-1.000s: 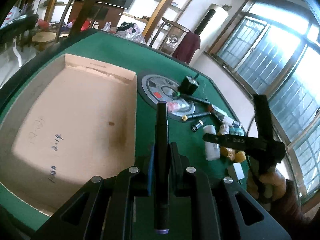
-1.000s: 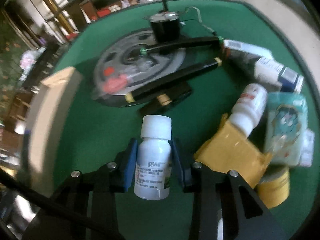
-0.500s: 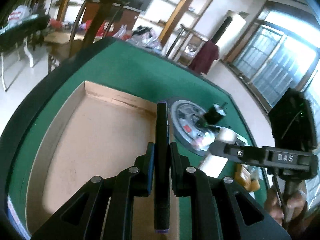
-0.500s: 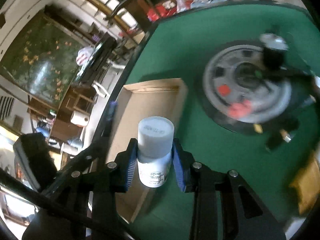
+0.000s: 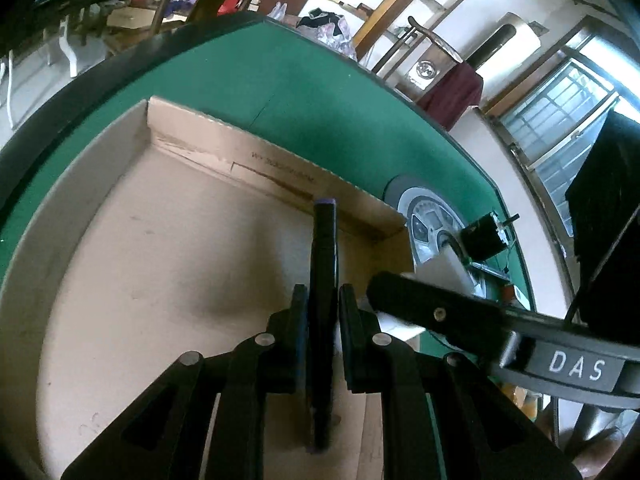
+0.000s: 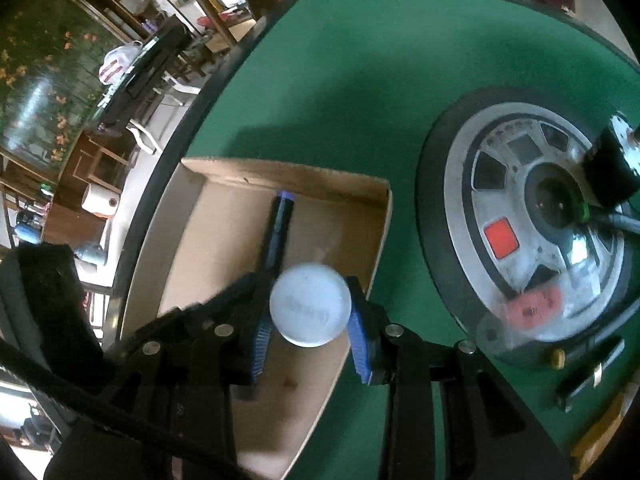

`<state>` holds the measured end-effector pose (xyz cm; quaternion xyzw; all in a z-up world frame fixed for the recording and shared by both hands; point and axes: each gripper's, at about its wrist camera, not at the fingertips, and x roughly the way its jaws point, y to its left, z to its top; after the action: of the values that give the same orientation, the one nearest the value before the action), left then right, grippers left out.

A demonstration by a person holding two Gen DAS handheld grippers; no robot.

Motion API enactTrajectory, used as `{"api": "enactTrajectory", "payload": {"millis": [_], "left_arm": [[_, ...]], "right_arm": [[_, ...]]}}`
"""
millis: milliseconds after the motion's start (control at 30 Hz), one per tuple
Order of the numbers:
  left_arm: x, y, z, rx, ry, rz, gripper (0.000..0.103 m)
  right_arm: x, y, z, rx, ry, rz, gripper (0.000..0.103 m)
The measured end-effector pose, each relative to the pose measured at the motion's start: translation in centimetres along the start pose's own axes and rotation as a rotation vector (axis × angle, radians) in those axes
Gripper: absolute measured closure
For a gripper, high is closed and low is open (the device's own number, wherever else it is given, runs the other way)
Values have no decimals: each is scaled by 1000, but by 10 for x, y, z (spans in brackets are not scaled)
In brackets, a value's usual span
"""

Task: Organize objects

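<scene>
While both grippers hang over the cardboard box (image 5: 168, 248), each carries one of the task's things. The left gripper (image 5: 323, 300) has its jaws drawn narrow onto a black pen (image 5: 324, 248), a slim dark cylinder with a small purple end cap; it lies along the line of the fingers, and its capped tip points toward the far wall of the box. In the right wrist view the same pen (image 6: 280, 228) shows as a dark stick with a blue-violet tip, over the box floor and reaching close to the far wall.

The right gripper (image 6: 308, 312) has its jaws partly closed on a white bottle (image 6: 310, 310). The bottle is seen end-on: a round, pale, matte cap with faint raised lettering that cannot be read. Blue ribbed pads (image 6: 360, 344) press on it from either side. It hangs above the box, near the box's right-hand wall and just beside the pen.

The box is a shallow, open tray of plain brown card with low walls and some printed lettering on its far wall. It sits on a green table (image 6: 340, 80). To the right of the box, on the table, lies a round grey disc (image 6: 532, 248) with a red square patch, and a small black cylinder (image 5: 480, 240) stands at the disc's far edge. In the left wrist view the right gripper's black body, marked "DAS", crosses the box's right-hand corner.
</scene>
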<state>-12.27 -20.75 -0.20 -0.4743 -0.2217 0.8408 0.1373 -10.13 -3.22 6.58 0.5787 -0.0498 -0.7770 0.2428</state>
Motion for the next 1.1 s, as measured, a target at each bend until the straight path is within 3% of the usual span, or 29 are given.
{"api": "enactTrajectory", "payload": {"millis": [200, 267, 300, 333, 533, 600, 733, 900, 1000, 1100], "left_arm": [[-1, -8, -4, 15, -39, 17, 83], [-9, -8, -6, 17, -54, 6, 66], [-14, -8, -8, 12, -70, -10, 53], [-19, -7, -8, 8, -83, -16, 48], [-47, -4, -24, 0, -177, 13, 42], [-42, 1, -30, -32, -157, -1, 42], [-33, 7, -41, -94, -99, 17, 42], [-41, -8, -67, -43, -84, -16, 42], [-68, -26, -74, -22, -151, -39, 42], [-123, -63, -77, 60, -251, -82, 42]], "right_arm": [[-4, -2, 1, -33, -37, -58, 70], [-11, -4, 1, -40, -77, -53, 65], [-13, -5, 0, -39, -98, -43, 62], [-20, -7, -2, -33, -126, -32, 61], [-75, -19, -16, 0, -267, -36, 61], [-94, -24, -23, 13, -300, -28, 61], [-158, -35, -41, 29, -401, -7, 61], [-263, -38, -69, 30, -570, -12, 61], [-339, -39, -89, 38, -666, -31, 57], [-424, -37, -109, 47, -756, -84, 56]]}}
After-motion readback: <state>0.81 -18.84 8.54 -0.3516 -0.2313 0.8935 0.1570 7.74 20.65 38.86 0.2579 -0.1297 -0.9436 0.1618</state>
